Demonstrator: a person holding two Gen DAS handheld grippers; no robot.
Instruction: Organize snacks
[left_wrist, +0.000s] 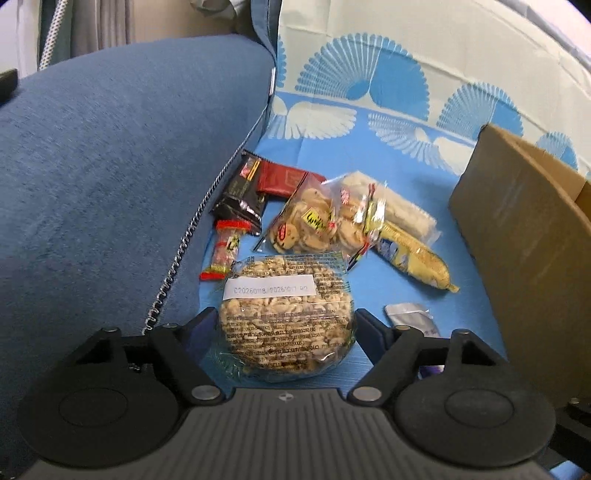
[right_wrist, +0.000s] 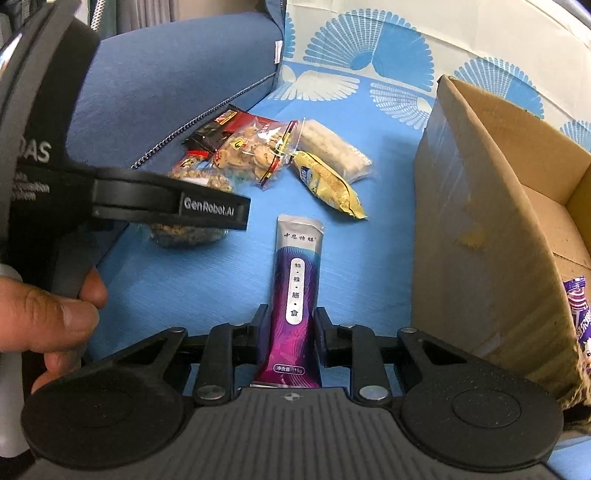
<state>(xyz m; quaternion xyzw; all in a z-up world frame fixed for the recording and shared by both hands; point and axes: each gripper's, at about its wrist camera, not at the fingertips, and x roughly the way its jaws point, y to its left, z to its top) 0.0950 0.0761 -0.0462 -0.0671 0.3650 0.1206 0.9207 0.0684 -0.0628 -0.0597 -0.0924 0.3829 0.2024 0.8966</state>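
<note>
My left gripper (left_wrist: 286, 323) is shut on a round clear pack of nut brittle (left_wrist: 286, 314), its fingers against both sides; the pack also shows in the right wrist view (right_wrist: 192, 230) under the left gripper's finger (right_wrist: 207, 210). My right gripper (right_wrist: 290, 328) is shut on a purple and silver sachet (right_wrist: 295, 295), whose top shows in the left wrist view (left_wrist: 408, 314). Beyond lie a cookie bag (left_wrist: 314, 218), a yellow pack (left_wrist: 417, 258), a white rice bar (left_wrist: 399, 206), dark and red wrappers (left_wrist: 251, 192) and a small red stick pack (left_wrist: 225, 251).
An open cardboard box (right_wrist: 480, 221) stands at the right, with a purple packet (right_wrist: 580, 314) inside. A blue cushion (left_wrist: 110, 166) rises at the left. Everything lies on a blue patterned sheet (left_wrist: 332, 155).
</note>
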